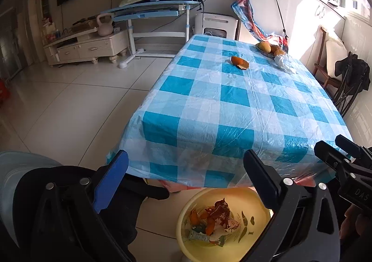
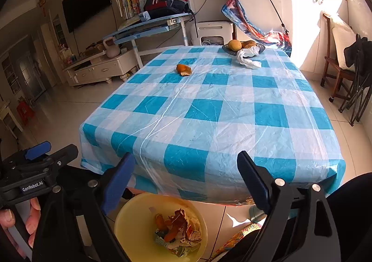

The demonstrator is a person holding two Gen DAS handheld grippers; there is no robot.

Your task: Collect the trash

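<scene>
- Trash remaining on the table (image 2: 232, 108): a curled orange peel (image 2: 183, 70) lies alone toward the far left part, and a crumpled white plastic wrapper (image 2: 247, 57) rests at the far edge, touching a dark fruit bowl (image 2: 260, 49).
- Below the near edge, a pale yellow basin (image 2: 130, 220) on the tiled floor holds peel scraps and torn packaging.
- Left hand-held gripper (image 1: 186, 183) hangs above the basin, jaws spread wide, nothing between them.
- Right hand-held gripper (image 2: 186, 183) is likewise spread and empty, pointing down over the near edge.
- Likely next step: reach across for the peel. Pinch its raised rim, since the glossy checked plastic cloth is wrinkled and may snag or lift.
- The wrapper looks thin and limp; grip a bunched fold, clear of the fruit.
</scene>
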